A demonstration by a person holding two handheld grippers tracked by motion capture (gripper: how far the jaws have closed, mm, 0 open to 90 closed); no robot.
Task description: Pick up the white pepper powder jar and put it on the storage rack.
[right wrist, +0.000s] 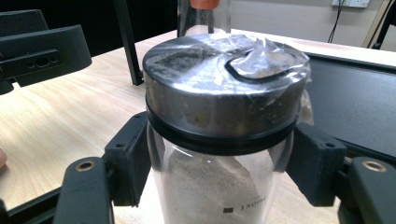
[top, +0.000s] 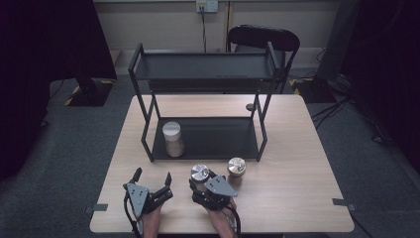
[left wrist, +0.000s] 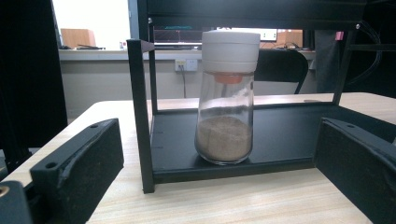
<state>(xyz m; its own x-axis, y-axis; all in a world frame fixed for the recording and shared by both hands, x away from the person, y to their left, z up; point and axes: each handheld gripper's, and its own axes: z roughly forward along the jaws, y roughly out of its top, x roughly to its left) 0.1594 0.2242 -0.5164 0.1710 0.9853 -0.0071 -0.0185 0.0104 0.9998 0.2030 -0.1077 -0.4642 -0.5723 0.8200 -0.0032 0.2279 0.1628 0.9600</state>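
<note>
Pale bench (top: 297, 198): right tongs (top: 198, 179) pinch steel-capped jar (top: 200, 173) before rack (top: 205, 144); lift straight, clearing its frame. Left tongs (top: 151, 177) spread.

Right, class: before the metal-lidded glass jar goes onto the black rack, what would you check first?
1. Right gripper shut on the metal-lidded glass jar: ok.
2. Jar upright: ok.
3. Free space on the black metal rack's lower shelf beside the white-capped glass shaker: ok.
4. Left gripper open, holding nothing: ok.
5. Second metal-lidded jar stands apart: ok.
6. Lid fully tightened: cannot tell.
</note>
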